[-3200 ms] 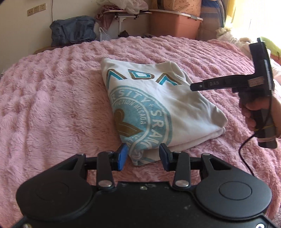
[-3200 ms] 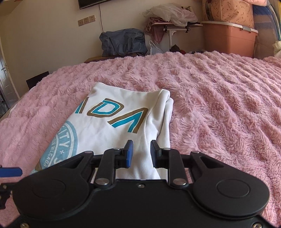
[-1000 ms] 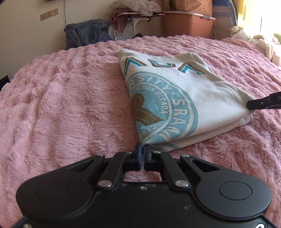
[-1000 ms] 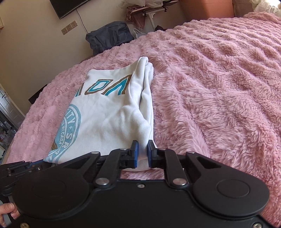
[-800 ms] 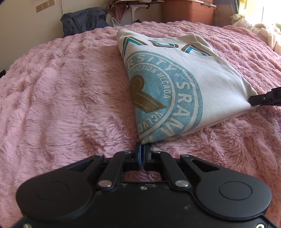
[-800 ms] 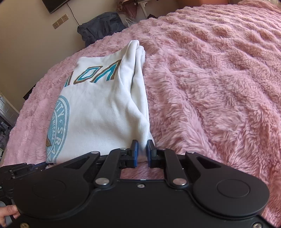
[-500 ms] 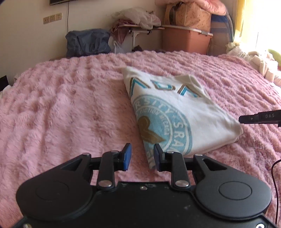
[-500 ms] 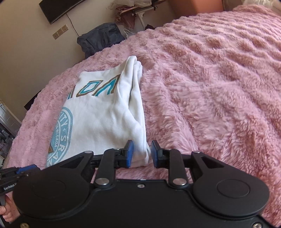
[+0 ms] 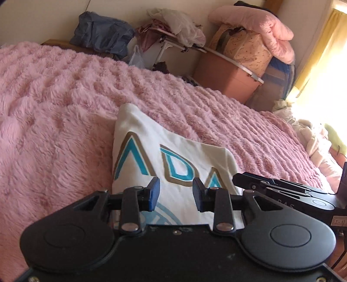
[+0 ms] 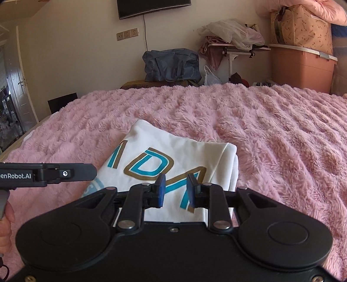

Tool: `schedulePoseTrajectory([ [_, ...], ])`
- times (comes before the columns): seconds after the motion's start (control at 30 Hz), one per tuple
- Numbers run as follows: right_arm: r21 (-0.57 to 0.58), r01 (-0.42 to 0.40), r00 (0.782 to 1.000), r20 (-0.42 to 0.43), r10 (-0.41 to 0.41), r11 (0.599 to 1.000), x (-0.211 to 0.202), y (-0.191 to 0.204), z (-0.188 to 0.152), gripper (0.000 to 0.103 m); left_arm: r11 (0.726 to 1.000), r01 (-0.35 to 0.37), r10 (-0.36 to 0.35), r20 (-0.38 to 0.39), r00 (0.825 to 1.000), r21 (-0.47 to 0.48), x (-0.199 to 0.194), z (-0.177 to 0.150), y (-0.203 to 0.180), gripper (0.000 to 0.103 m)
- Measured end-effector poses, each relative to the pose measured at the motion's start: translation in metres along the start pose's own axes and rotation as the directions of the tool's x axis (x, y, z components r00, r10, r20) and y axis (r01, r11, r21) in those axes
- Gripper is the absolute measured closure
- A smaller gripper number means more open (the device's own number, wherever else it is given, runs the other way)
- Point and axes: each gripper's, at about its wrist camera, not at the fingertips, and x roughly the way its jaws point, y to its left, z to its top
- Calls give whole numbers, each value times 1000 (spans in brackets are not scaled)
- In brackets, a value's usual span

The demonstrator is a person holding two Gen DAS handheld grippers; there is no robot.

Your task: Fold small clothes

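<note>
Claws both released: my left claw (image 9: 176, 193), jaws just spread wider, and right claw (image 10: 175, 191) hover above the folded white sweatshirt (image 10: 164, 160) on the pink bed (image 10: 271, 134).

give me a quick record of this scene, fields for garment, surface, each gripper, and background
garment: white shirt, folded, teal and gold letters up
surface: pink fuzzy blanket, shirt lies flat on it
left gripper: jaws just opened, nothing between them, above the shirt
right gripper: open, nothing held, above the shirt
background: blue bag, brown bin, wall TV
</note>
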Motion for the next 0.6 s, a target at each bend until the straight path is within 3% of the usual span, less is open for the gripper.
schedulePoseTrajectory([
  [0.13,57,39,995,-91,-34,998,39,-19,0,80,995,-29,21,-86,996,-99,30,-2,29,71],
  [0.23,49,90,987,-136,-83,995,55,-29,-15,84,997,-50,44,-103,994,-63,41,-12,36,83],
  [0.37,58,87,988,-136,-78,995,61,-35,-26,87,991,9,-23,-95,995,-137,39,-13,50,83],
  [0.43,57,84,989,-130,-76,995,58,-34,-24,86,982,81,-95,-78,992,-172,25,-9,55,74],
  [0.47,68,67,991,-117,-59,995,53,-35,-19,83,975,121,-136,-65,989,-186,14,-6,57,61],
  [0.53,137,-18,996,-85,30,990,37,-44,-13,69,965,184,-194,-39,980,-186,-8,-4,65,58],
  [0.6,213,-136,987,-61,152,968,18,-60,-12,50,951,245,-258,-50,965,-188,-22,-5,80,56],
])
